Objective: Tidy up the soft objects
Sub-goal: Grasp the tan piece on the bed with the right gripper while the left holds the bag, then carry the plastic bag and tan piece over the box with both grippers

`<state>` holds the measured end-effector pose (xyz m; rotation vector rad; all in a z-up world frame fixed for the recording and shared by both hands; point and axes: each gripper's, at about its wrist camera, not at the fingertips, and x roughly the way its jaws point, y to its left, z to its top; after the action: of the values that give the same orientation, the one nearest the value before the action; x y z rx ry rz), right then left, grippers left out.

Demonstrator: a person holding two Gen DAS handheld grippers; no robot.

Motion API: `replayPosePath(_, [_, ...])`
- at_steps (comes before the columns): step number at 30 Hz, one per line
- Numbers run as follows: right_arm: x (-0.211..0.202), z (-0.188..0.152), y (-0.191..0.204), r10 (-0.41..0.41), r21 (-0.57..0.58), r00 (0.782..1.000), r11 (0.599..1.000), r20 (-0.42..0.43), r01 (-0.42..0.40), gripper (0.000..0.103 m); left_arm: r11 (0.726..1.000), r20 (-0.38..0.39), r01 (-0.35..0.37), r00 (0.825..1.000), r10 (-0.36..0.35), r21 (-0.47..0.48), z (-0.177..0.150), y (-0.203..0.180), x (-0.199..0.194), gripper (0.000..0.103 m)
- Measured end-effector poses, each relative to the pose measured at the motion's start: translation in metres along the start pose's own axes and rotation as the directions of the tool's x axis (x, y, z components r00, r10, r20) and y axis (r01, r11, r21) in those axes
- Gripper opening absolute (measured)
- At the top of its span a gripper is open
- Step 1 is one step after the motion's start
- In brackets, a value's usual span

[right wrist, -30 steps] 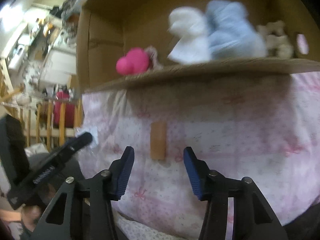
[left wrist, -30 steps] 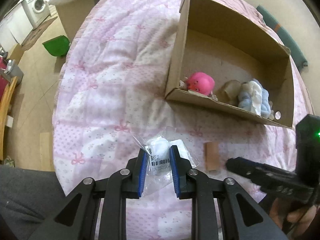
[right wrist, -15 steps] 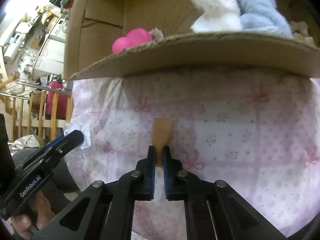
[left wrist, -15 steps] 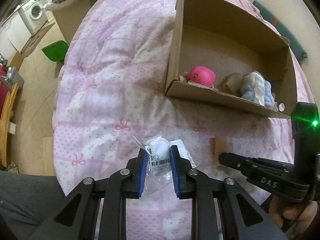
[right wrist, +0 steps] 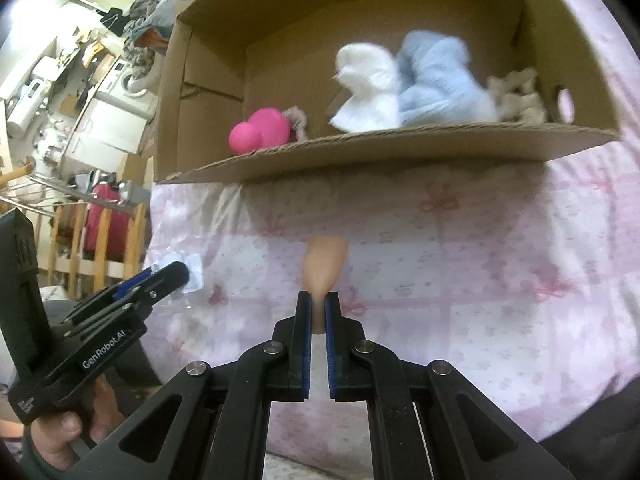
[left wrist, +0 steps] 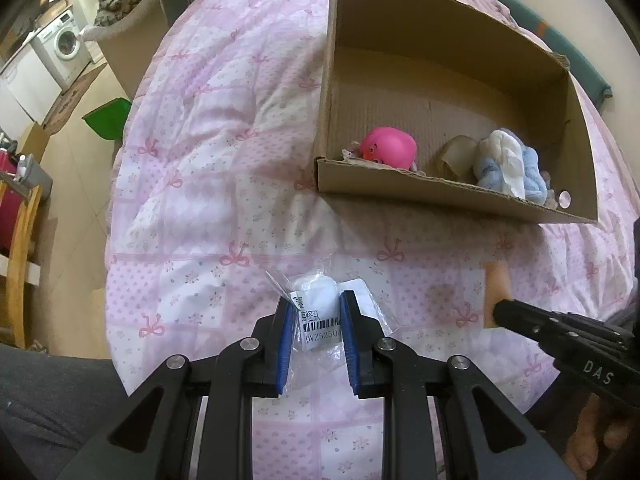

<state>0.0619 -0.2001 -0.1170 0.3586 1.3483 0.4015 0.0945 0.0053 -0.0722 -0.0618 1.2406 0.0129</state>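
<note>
My left gripper is shut on a clear plastic bag with a white soft item and a barcode label, held over the pink quilt. My right gripper is shut on a tan soft sponge, lifted slightly off the quilt; the sponge also shows in the left wrist view. The open cardboard box lies ahead of both grippers. It holds a pink toy, a white and blue fluffy cloth, a tan roll and a beige knotted item.
The quilt covers a bed whose left edge drops to the floor. A green bin, a washing machine and a wooden chair stand on the left. A teal cushion lies behind the box.
My right gripper moved onto the tan sponge, shut on it and raised it toward the box. My left gripper kept its hold on the bag and rose a little.
</note>
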Motion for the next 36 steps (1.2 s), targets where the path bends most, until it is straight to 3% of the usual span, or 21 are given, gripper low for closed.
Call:
replayPosePath(6, [-0.019,-0.004,-0.006,0.002,0.016,0.999,1.0,0.05,-0.002,0.008,1.0,0.032,-0.004,0.999,0.003,0.01,-0.002,-0.005,-0.01,0.02])
replayPosePath(14, [-0.055,-0.013,-0.011,0.079,0.026,0.99,0.996,0.121,-0.082,0.008,0.999,0.098,0.014,0.995,-0.017,0.03,0.0,-0.011,-0.031,0.02])
replayPosePath(26, [-0.106,-0.008,-0.001,0.106,-0.06,0.969,0.994,0.225,-0.094,0.008,0.996,0.236,0.048,0.97,-0.064,0.071,0.021,-0.028,-0.082,0.02])
replayPosePath(30, [-0.128,0.002,0.004,0.155,-0.093,0.946,0.987,0.286,-0.134,0.008,0.995,0.267,0.053,0.961,-0.075,0.087,0.035,-0.032,-0.095,0.02])
replayPosePath(36, [-0.148,0.028,0.01,0.16,-0.13,0.919,0.984,0.361,-0.12,0.008,0.993,0.31,0.037,0.948,-0.07,0.111,0.061,-0.036,-0.102,0.02])
